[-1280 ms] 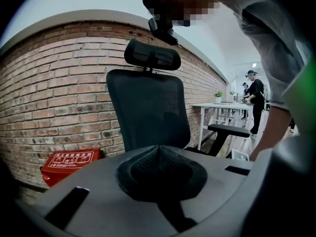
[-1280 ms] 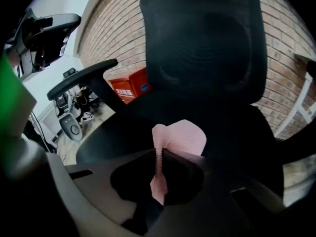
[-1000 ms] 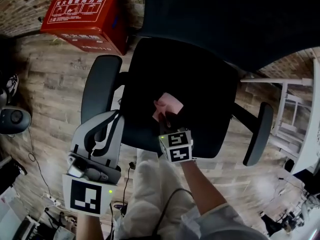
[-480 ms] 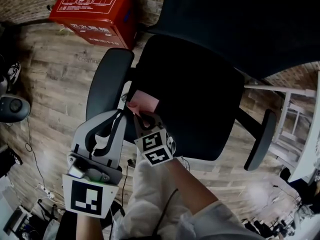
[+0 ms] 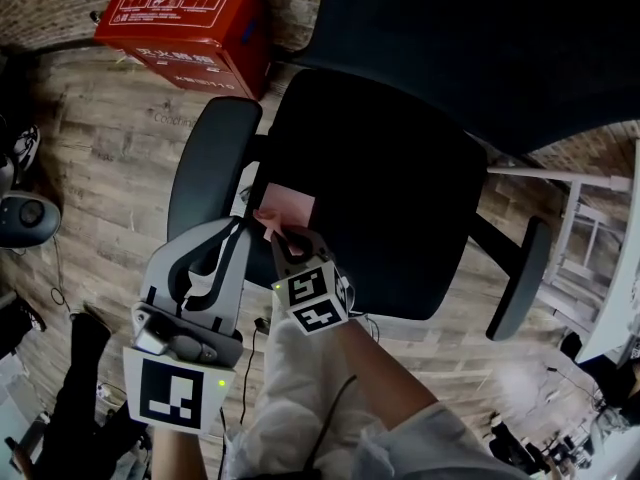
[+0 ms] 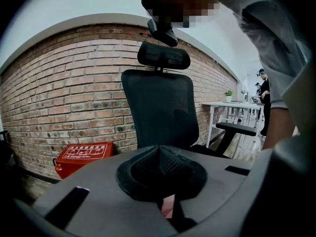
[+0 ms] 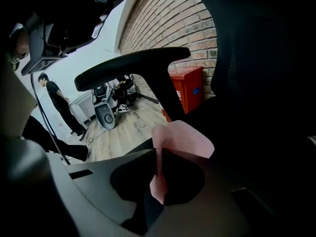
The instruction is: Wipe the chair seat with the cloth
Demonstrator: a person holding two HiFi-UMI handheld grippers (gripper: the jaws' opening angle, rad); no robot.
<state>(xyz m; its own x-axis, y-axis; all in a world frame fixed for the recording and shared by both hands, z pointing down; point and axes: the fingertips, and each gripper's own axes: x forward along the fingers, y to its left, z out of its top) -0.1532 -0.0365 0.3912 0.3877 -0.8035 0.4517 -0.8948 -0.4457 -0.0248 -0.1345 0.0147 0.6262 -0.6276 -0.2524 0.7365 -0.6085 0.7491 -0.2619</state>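
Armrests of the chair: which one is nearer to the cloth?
The armrest by the red box: the cloth sits just beside it, the other armrest is across the seat.

The cloth [image 5: 287, 204] sits at the left edge of the chair seat [image 5: 390, 188], beside the armrest [image 5: 205, 163].

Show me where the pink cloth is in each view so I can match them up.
Head view: the pink cloth lies at the left edge of the seat, beside the armrest, just ahead of the right gripper.
Left gripper view: only a pink sliver low at centre, probably the cloth.
Right gripper view: at centre, pinched in the jaws.
Shared landmark: the red box.
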